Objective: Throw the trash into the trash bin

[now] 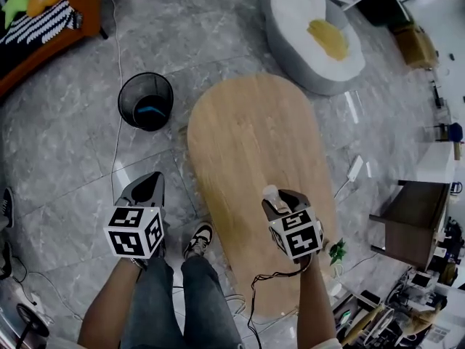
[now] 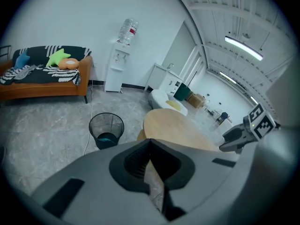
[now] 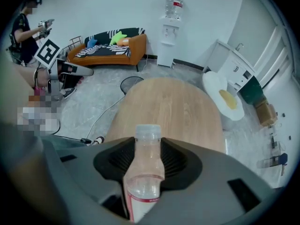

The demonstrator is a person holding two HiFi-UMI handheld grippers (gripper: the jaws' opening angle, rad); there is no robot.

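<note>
Okay, carry step: my right tongs point(image 1: 282, 199) grip the clear bottle point(image 3: 144, 170) over the tabletop point(image 1: 254, 129); left tongs point(image 1: 148, 185) pinch what looks like a paper scrap point(image 2: 153, 186). Next: reach over the floor trash bin point(image 1: 146, 102), release.

I hold a clear, white-capped bottle point(image 3: 143, 172) upright in my right gripper point(image 3: 149, 146) over the table's point(image 1: 247, 122) near end. My left gripper point(image 2: 150, 142) pinches a thin scrap point(image 2: 153, 186). The black mesh bin point(image 1: 125, 89) stands on the floor.

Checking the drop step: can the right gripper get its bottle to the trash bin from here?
Probably yes: the right gripper holds the bottle above the table; the open trash bin stands on the floor beside it, nothing between.
</note>
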